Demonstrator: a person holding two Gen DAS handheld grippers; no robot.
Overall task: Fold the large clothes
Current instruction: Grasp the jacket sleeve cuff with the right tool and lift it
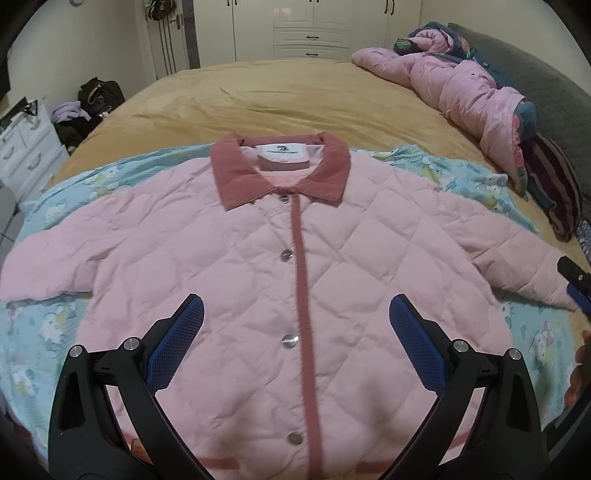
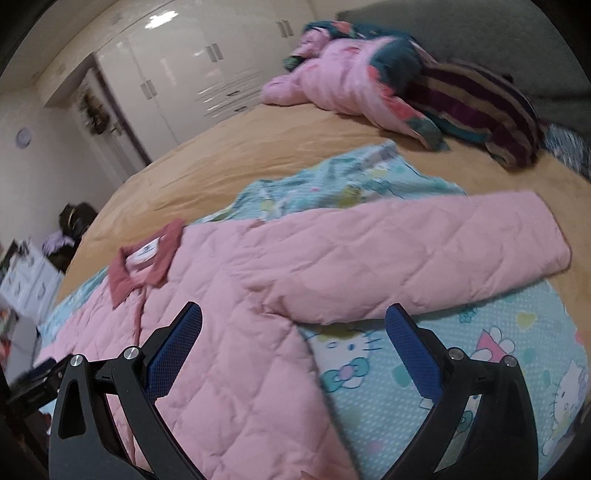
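Where the jacket [image 1: 258, 280] meets the frame, its hem blurs.

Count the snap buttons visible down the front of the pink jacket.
4 on the pink quilted jacket: below the collar, chest, mid-front, near the hem. None looks hidden.

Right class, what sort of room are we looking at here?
Very likely a home bedroom: a large bed with a tan cover, white fitted wardrobes behind, and a pink quilted jacket laid flat on it.
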